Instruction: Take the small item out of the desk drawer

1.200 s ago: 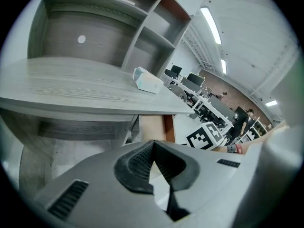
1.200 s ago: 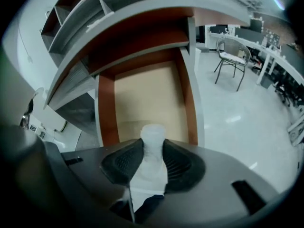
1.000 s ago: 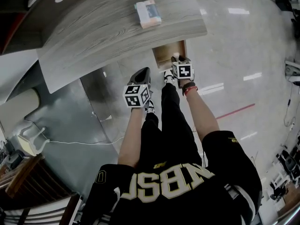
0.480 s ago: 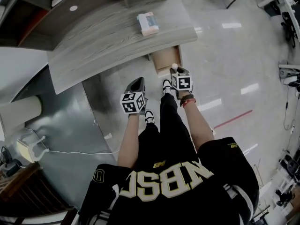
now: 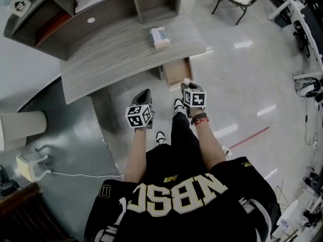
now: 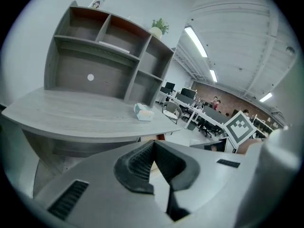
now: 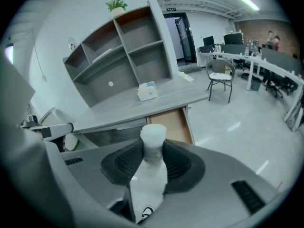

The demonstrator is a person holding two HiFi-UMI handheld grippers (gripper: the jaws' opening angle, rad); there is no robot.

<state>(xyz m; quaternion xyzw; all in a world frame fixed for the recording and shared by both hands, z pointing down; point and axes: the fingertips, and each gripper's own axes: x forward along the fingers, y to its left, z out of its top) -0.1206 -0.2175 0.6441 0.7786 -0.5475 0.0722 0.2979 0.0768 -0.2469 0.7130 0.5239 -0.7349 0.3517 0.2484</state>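
- In front of the desk [image 5: 116,54], the right gripper [image 7: 153,152] is clamped on a small white bottle [image 7: 153,136], with its pads on the neck and the cap poking above the jaws.
- The bottle is out of the drawer [image 5: 177,72], held in the air just short of its open front. The drawer looks bare inside.
- The left gripper [image 6: 153,158] hangs beside it, jaws pressed together with nothing between them.
- Step in hand, as I judge it: the lift-out is done, and the bottle needs a resting place.
- The next move likely calls for a steady grip while setting the bottle on the desktop, clear of the box [image 5: 160,37]. The free gripper could then push the drawer shut.
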